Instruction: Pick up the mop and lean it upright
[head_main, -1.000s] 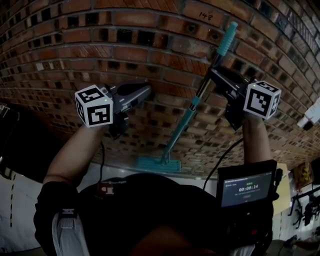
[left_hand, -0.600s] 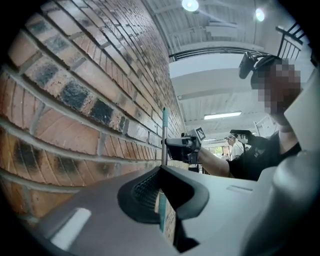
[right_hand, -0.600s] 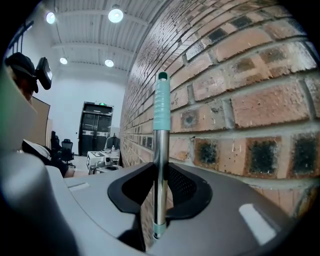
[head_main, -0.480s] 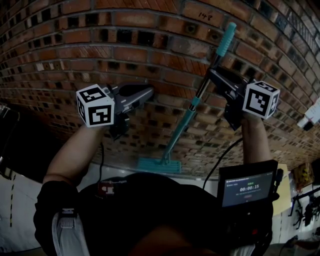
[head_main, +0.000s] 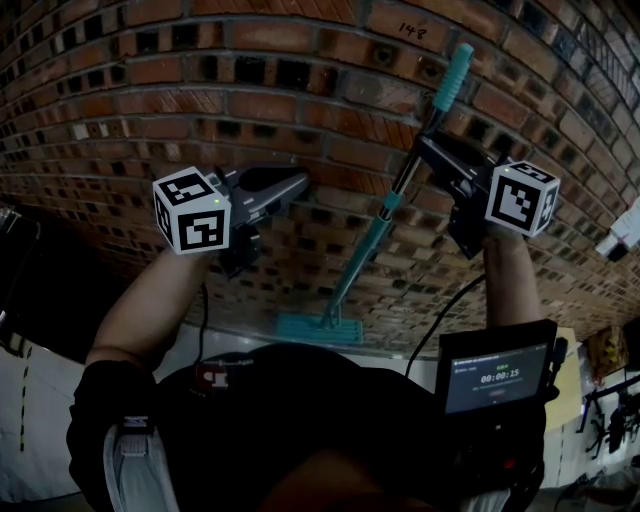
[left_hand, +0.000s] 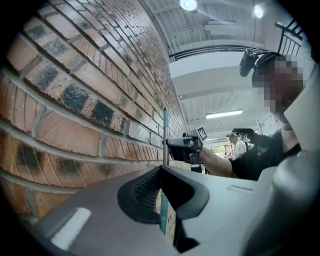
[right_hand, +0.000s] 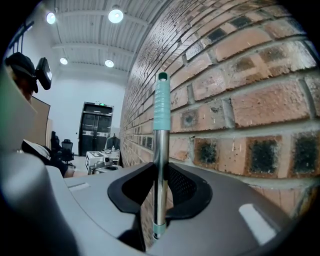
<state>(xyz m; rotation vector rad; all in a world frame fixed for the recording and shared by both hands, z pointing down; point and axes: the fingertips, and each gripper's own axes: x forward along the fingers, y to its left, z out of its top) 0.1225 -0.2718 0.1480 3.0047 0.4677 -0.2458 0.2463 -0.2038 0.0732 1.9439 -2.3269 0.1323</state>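
Nothing moved; right gripper (right_hand: 159, 172) clamps mop (head_main: 365, 250); pole partly hidden behind it.

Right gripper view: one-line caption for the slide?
Right gripper closed on the mop pole just below its teal grip, beside the brick wall.

Pale floor (head_main: 250, 338) we see under the far brick wall (head_main: 250, 100), mop head (head_main: 318, 328) flat on it, near the wall's foot

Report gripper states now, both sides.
Left gripper: closed, empty.
Right gripper: closed on the mop handle.
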